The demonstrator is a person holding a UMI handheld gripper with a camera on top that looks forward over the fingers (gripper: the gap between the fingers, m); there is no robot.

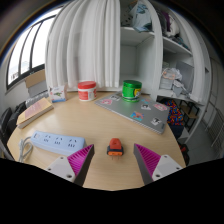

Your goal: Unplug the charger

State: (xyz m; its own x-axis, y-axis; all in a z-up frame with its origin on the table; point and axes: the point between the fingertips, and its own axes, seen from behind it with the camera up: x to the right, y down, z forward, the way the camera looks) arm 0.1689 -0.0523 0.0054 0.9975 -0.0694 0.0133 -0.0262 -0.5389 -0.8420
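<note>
Between the spread, empty fingers of the gripper [113,163] sits an orange charger [115,150] near the table's [100,125] front edge. Left of it lies a white power strip [55,141]. Along the far edge stand a red jar [87,91] and a green jar [131,90], with a laptop [140,112] toward the right edge.

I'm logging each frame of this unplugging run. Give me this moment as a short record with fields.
gripper: open, nothing between the fingers
power strip: white, on the table left of the fingers
orange object: small, just ahead of the fingers; possibly the charger
table: wooden
behind: red-lidded jar, green-lidded jar, laptop
task state: not yet gripped
</note>
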